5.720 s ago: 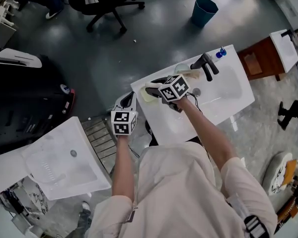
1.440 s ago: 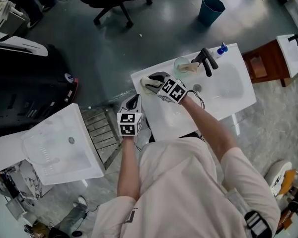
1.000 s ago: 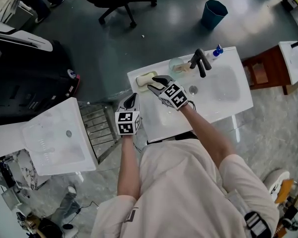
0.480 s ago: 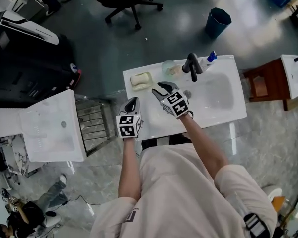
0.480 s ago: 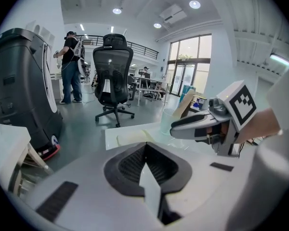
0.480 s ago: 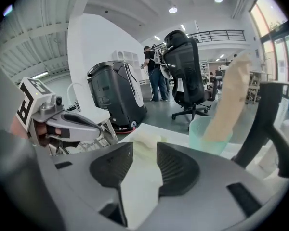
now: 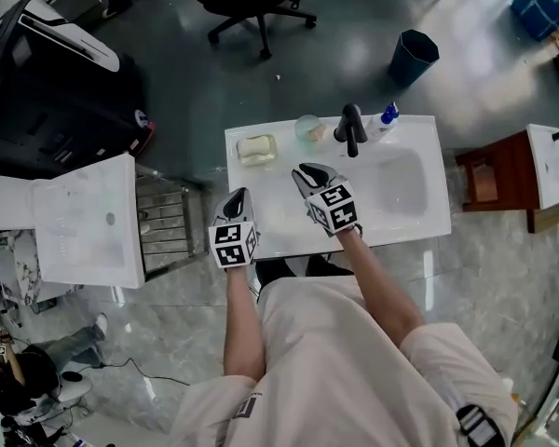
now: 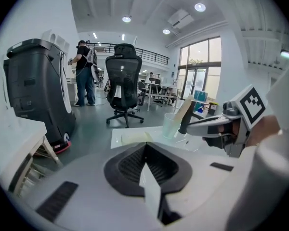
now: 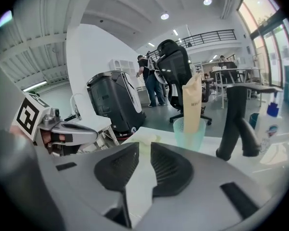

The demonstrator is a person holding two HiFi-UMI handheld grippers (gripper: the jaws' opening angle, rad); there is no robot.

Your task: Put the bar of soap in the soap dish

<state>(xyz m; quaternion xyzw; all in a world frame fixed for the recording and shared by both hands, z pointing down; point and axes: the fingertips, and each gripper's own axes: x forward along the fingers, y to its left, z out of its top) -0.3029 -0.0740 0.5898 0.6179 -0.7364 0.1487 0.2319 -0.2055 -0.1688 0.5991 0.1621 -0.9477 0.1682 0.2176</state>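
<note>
**Q:** Task status, left to right?

**A:** The left gripper (image 7: 236,200) has its jaws together and empty. The bar of soap (image 7: 256,146) lies in the soap dish (image 7: 243,157) at the washbasin's (image 7: 279,223) rear left corner. The right gripper (image 7: 308,171) has jaws that have just been closing, now narrowly apart with nothing between. Placement appears complete.

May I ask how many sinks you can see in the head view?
3. The middle sink is at the frame's centre, the left sink is near the left edge, and the right sink is cut off by the right edge. More may lie out of frame.
</note>
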